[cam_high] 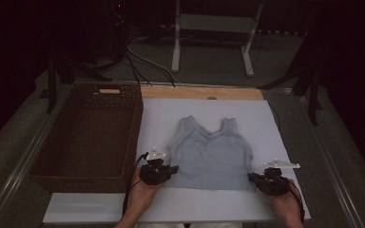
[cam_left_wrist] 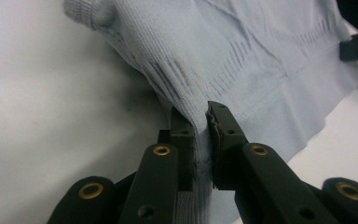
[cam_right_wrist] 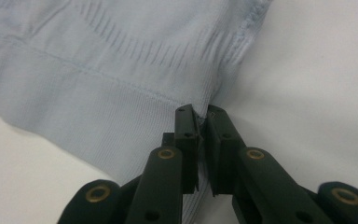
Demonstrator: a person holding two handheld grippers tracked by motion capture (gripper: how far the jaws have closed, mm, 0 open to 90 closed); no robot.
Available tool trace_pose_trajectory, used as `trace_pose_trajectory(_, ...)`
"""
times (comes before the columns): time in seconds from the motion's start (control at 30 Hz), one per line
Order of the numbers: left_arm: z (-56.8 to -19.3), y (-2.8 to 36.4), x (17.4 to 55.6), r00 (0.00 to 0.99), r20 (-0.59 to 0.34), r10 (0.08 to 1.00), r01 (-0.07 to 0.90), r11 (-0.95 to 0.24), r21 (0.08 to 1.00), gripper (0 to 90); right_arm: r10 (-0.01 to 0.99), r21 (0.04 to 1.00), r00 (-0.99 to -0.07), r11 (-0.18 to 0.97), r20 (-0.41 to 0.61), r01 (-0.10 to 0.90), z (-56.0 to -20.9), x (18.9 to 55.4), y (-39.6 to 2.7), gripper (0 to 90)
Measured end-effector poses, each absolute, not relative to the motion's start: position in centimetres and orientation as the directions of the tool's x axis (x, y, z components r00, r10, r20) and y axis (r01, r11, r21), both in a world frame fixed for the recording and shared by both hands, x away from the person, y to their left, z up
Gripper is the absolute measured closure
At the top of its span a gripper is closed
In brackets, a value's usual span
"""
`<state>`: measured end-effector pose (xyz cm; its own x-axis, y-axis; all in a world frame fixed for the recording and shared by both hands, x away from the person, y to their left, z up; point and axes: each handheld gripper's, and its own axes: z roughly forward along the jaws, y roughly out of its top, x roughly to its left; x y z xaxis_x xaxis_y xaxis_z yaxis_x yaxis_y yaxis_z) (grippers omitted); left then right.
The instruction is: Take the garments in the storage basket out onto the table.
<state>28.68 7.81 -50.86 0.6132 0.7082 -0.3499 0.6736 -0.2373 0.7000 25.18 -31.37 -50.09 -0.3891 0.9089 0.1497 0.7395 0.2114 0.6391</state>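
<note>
Two handheld grippers work a garment. In the high view, the left gripper [cam_high: 164,169] meets the near left corner of one pale blue ribbed tank top [cam_high: 209,154], lying flat on a white table sheet [cam_high: 161,118], and the right gripper [cam_high: 258,179] meets its near right corner; one empty wicker basket [cam_high: 88,137] stands just left of the sheet. In the left gripper view, the jaws are closed tight on a bunched fold of the top's side near the hem [cam_left_wrist: 200,116]. In the right gripper view, the jaws pinch the hem corner [cam_right_wrist: 204,116]. The knit looks light, soft and stretchy, likely to sag between holds, so the hem corners suit gripping.
</note>
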Motion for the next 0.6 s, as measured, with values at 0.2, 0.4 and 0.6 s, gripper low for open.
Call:
trace_pose_trajectory(0.2,-50.4,7.9,28.2,0.622,-0.37,0.69,0.683,-0.247,0.688,84.2,0.903,0.648,-0.397,0.205,0.164,0.734,-49.6,23.8,-31.6,84.4)
trace_pose_trajectory(0.4,-50.2,8.0,27.7,0.624,-0.391,0.676,0.694,-0.25,0.675,84.2,0.9,0.657,-0.4,0.2,0.17,0.727,-49.3,22.8,-31.8,84.4)
trace_pose_trajectory(0.6,-49.9,8.2,27.2,0.628,-0.384,0.677,0.69,-0.256,0.677,84.2,0.894,0.663,-0.41,0.196,0.183,0.723,-49.3,22.1,-31.8,84.4)
